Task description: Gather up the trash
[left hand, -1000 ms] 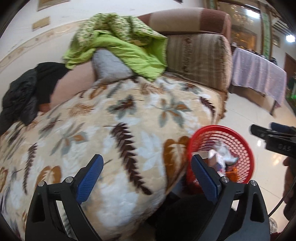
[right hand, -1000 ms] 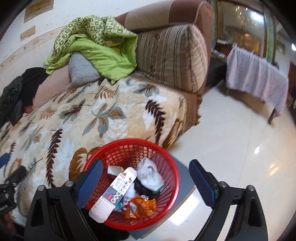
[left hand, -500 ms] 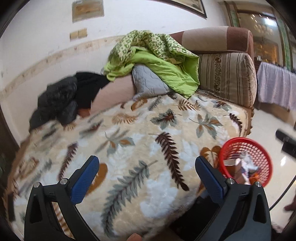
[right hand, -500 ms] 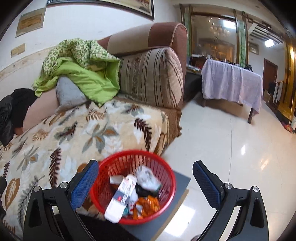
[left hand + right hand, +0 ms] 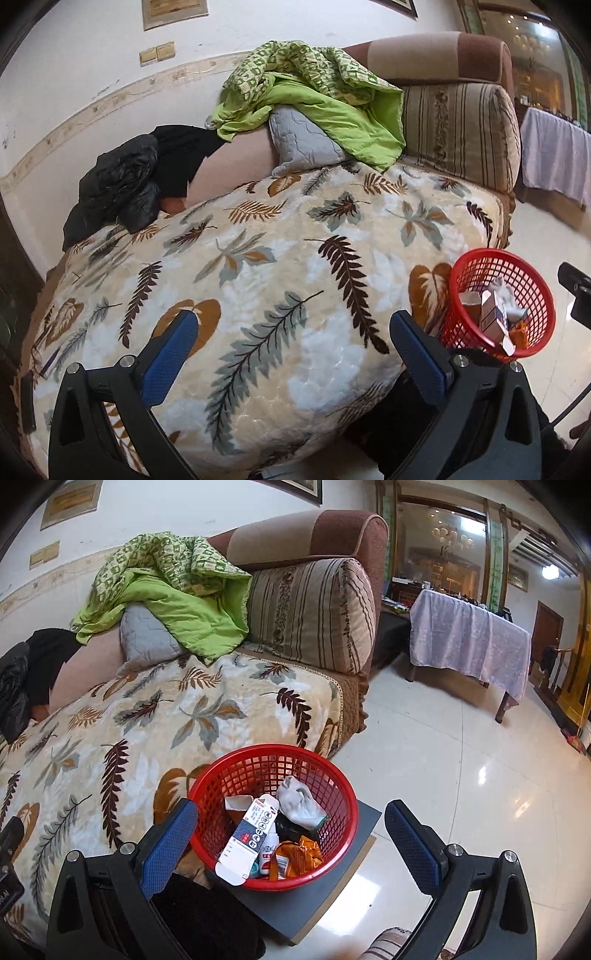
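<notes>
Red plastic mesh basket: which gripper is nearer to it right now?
Right. The right gripper hangs open just above the red plastic mesh basket; the left gripper is over the leaf-print blanket beside it.

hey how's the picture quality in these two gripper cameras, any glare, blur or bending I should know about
Left wrist view: sharp, evenly lit; fisheye bulges the leaf-print blanket and darkens the corners. Right wrist view: also sharp; bright glare patches on the tiled floor, the far ceiling light blown out, and the red basket crisp enough that the box print shows.

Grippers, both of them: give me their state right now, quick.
Left gripper: open, holding nothing, over the leaf-print blanket.
Right gripper: open, holding nothing, above the red basket.
</notes>
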